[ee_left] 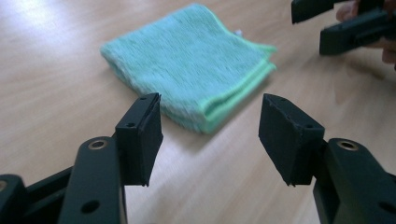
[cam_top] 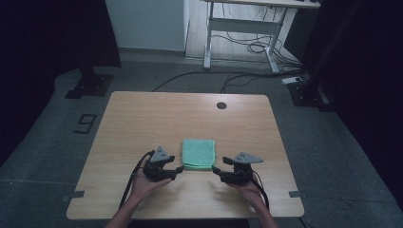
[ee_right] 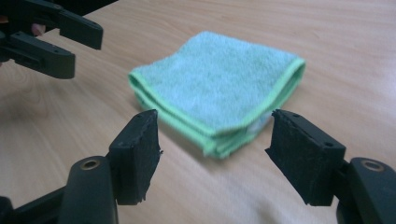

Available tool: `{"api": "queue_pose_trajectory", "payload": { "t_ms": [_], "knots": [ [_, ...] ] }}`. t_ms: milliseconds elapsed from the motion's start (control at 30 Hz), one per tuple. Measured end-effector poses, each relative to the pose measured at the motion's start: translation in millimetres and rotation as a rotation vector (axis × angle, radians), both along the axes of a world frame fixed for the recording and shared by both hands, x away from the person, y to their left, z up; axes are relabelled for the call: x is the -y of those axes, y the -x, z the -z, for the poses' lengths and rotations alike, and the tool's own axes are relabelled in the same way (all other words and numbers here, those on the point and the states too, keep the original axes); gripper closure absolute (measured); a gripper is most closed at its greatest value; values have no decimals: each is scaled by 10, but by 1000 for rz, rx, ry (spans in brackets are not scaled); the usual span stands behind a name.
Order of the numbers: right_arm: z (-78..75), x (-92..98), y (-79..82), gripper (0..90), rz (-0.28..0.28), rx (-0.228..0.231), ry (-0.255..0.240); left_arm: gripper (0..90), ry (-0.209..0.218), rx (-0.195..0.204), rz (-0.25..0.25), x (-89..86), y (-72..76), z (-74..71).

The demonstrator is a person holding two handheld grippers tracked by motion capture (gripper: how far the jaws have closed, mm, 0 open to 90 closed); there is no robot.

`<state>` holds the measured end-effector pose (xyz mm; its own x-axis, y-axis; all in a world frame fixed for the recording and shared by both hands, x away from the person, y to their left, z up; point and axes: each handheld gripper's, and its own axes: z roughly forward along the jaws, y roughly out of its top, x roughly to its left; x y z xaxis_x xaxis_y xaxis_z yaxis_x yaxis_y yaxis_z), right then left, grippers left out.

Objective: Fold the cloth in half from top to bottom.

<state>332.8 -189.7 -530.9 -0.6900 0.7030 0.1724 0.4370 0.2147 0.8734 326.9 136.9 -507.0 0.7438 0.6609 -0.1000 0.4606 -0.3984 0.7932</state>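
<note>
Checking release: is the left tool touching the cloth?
Apart. In the left gripper view, bare table shows between the open left tool and the folded cloth; nothing sits between its pads.

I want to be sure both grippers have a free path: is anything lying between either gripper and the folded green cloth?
Nothing visible does. The left gripper and right gripper flank the near corners of the folded green cloth, jaws open and empty, with bare table between each and the cloth.
</note>
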Motion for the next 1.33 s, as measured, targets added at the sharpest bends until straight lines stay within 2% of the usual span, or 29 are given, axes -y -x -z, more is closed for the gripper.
{"api": "queue_pose_trajectory", "payload": {
  "t_ms": [333, 500, 633, 767, 1333],
  "knots": [
    [67, 151, 278, 313, -2, -16, 21, 387, 0, 8, 5, -169, 302, 11],
    [122, 204, 407, 311, -2, -26, 27, 386, -1, -5, -8, -265, 415, 69],
    [172, 237, 461, 310, 9, -38, 38, 389, -16, -20, -33, -316, 433, 139],
    [202, 259, 472, 308, 17, -52, 36, 390, -23, -21, -38, -312, 434, 165],
    [162, 280, 470, 308, 23, -30, 16, 394, -23, -34, -59, -317, 431, 227]
  ]
}}
